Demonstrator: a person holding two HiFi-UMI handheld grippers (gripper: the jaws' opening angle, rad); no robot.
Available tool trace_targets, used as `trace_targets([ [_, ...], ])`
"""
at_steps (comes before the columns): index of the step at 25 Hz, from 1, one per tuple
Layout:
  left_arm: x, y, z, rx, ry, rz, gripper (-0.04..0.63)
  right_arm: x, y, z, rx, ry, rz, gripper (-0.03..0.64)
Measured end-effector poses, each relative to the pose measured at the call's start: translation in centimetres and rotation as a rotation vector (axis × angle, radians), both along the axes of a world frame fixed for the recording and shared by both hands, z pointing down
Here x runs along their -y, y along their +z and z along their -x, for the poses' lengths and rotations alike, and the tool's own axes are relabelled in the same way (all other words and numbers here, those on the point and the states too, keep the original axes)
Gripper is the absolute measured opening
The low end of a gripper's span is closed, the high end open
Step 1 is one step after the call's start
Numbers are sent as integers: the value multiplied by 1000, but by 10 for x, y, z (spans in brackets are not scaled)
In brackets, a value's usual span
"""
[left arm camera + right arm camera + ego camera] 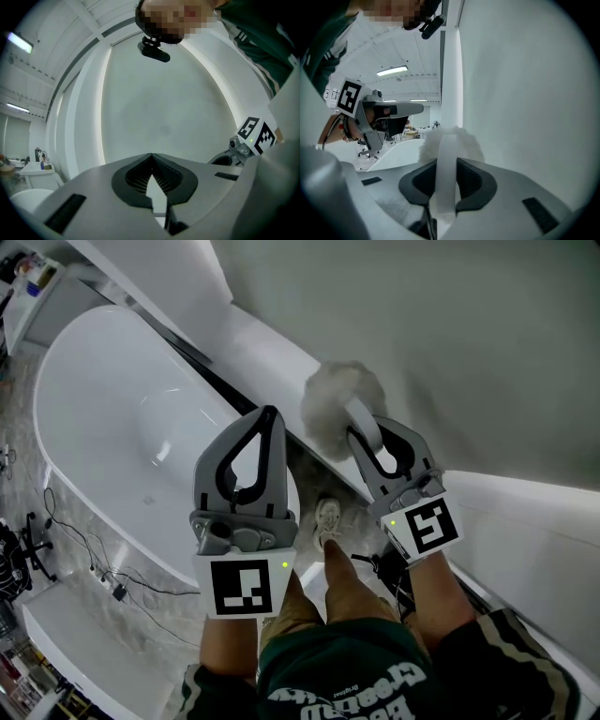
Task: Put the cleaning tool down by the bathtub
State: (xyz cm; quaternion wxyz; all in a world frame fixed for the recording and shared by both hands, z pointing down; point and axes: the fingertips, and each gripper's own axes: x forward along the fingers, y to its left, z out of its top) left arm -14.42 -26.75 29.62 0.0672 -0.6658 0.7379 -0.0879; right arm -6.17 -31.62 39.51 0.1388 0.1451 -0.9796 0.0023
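Observation:
The cleaning tool is a fluffy white duster head (339,401) on a flat white handle (364,424). My right gripper (367,433) is shut on that handle, holding the tool up by the wall, above the gap behind the bathtub (103,399). In the right gripper view the handle (445,173) runs upright between the dark pads, with the fluffy head (454,139) just beyond the right gripper (446,161). My left gripper (270,414) hangs beside it over the tub's rim, shut and empty. In its own view the left gripper (151,155) has its jaw tips meeting.
A pale wall (450,334) rises at the right, with a white ledge (534,512) below it. The person's shoe (327,517) stands on the marbled floor between tub and wall. Cables (89,549) lie on the floor left of the tub. A shelf with bottles (36,276) sits top left.

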Motion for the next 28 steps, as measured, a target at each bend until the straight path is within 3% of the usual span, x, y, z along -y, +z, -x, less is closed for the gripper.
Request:
trace_targets([
  [5,-1,23,16,-17,-36,17,9,13,33,23,-40,-30,10,95],
  [18,-12,47,-16,-8,-50,62,9,35,98,31,-206,-70,76,95],
  [28,3,83,33,-21,-37,103,9,54,189,91,-397,-89,170,95],
])
